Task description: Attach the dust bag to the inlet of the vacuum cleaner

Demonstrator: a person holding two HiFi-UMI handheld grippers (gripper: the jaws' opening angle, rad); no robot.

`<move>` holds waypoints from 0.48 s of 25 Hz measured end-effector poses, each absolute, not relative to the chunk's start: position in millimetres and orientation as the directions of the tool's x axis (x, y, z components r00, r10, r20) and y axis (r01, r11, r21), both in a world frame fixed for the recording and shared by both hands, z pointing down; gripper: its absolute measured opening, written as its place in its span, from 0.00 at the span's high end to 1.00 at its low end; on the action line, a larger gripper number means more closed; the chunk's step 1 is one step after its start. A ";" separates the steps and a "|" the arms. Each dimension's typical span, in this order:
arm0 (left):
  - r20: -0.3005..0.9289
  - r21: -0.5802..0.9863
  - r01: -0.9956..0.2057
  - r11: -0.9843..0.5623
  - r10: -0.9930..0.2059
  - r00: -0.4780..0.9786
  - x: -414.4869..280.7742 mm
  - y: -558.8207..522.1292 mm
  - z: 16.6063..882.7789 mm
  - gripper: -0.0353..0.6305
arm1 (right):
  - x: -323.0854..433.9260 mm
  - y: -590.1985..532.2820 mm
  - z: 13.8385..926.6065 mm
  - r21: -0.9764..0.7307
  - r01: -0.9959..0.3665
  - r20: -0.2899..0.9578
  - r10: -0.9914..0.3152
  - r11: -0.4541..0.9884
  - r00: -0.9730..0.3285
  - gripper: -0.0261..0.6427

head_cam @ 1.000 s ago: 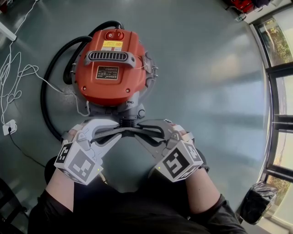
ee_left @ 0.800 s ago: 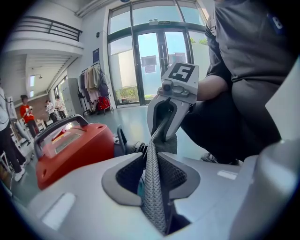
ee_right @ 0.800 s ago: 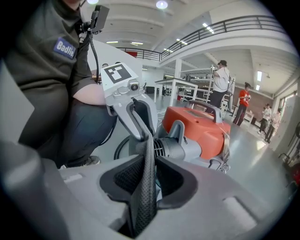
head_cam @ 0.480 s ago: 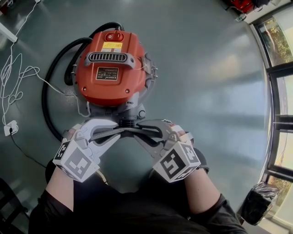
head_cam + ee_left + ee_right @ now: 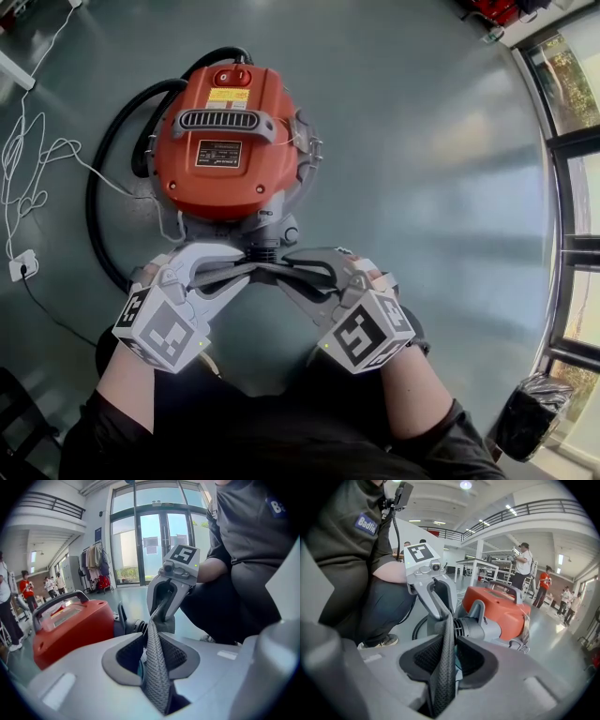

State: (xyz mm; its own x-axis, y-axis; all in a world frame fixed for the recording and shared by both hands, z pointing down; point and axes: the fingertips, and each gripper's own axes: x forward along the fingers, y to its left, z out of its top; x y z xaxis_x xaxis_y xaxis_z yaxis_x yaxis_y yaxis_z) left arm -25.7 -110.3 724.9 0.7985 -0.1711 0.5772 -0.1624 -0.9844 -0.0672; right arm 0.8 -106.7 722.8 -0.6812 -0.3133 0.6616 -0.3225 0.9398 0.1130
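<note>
L gripper (image 5: 151, 641) just opening on dust bag (image 5: 157, 681), R gripper (image 5: 451, 644) pinching it

Floor (image 5: 431, 187) right of vacuum cleaner (image 5: 225, 141) lies open; hose (image 5: 90, 202) blocks the left.

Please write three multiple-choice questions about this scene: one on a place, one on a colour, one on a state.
1. In the head view, where does the black hose run?
A. round the left side of the vacuum cleaner
B. across its top
C. along the windows

2. What colour is the vacuum cleaner's body?
A. blue
B. orange-red
C. white

3. The right gripper is:
A. open and empty
B. shut on the dust bag
C. shut on the hose

Answers: 1 A, the hose curves past the body's left edge. 2 B, the shell is orange-red. 3 B, grey mesh is pinched between its pads.
</note>
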 end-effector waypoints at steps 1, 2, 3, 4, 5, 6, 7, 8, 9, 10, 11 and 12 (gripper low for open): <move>0.576 -0.060 -0.164 -0.985 -0.168 0.800 -24.6 -110.3 725.7 0.78 | 0.2 -107.0 724.3 0.105 -0.329 0.660 -0.314 0.938 -0.682 0.83; 0.576 -0.057 -0.166 -0.984 -0.168 0.800 -24.6 -110.1 726.2 0.79 | -0.5 -107.0 725.7 0.101 -0.333 0.659 -0.314 0.937 -0.684 0.83; 0.576 -0.061 -0.167 -0.984 -0.172 0.799 -25.0 -109.9 726.4 0.79 | -0.8 -106.7 727.0 0.104 -0.334 0.658 -0.316 0.937 -0.684 0.83; 0.577 -0.071 -0.168 -0.983 -0.178 0.797 -25.5 -109.7 726.3 0.79 | -0.8 -106.5 727.5 0.111 -0.332 0.658 -0.320 0.937 -0.682 0.83; 0.578 -0.084 -0.165 -0.983 -0.183 0.795 -26.1 -109.3 725.9 0.79 | -1.0 -106.5 726.8 0.122 -0.328 0.659 -0.323 0.937 -0.679 0.83; 0.580 -0.099 -0.161 -0.982 -0.188 0.792 -27.2 -108.7 725.1 0.79 | -1.3 -106.6 725.5 0.132 -0.323 0.662 -0.326 0.937 -0.675 0.83; 0.583 -0.112 -0.157 -0.981 -0.193 0.789 -28.9 -108.2 724.0 0.79 | -1.6 -106.7 724.6 0.143 -0.316 0.664 -0.328 0.938 -0.672 0.83; 0.585 -0.123 -0.154 -0.980 -0.197 0.787 -31.1 -107.9 722.9 0.79 | -1.9 -106.7 724.1 0.150 -0.309 0.666 -0.327 0.939 -0.671 0.83; 0.585 -0.130 -0.154 -0.980 -0.201 0.786 -33.0 -107.8 722.0 0.80 | -2.1 -106.8 723.9 0.154 -0.303 0.667 -0.325 0.941 -0.670 0.83; 0.584 -0.132 -0.155 -0.979 -0.203 0.786 -34.4 -107.9 721.8 0.80 | -2.3 -106.8 723.9 0.154 -0.299 0.668 -0.322 0.942 -0.671 0.83; 0.582 -0.130 -0.156 -0.979 -0.203 0.787 -34.7 -108.4 722.3 0.80 | -2.3 -106.7 724.1 0.151 -0.296 0.668 -0.318 0.943 -0.672 0.83; 0.581 -0.127 -0.158 -0.979 -0.203 0.788 -34.0 -109.2 723.4 0.80 | -2.0 -106.4 724.3 0.147 -0.296 0.669 -0.315 0.944 -0.673 0.83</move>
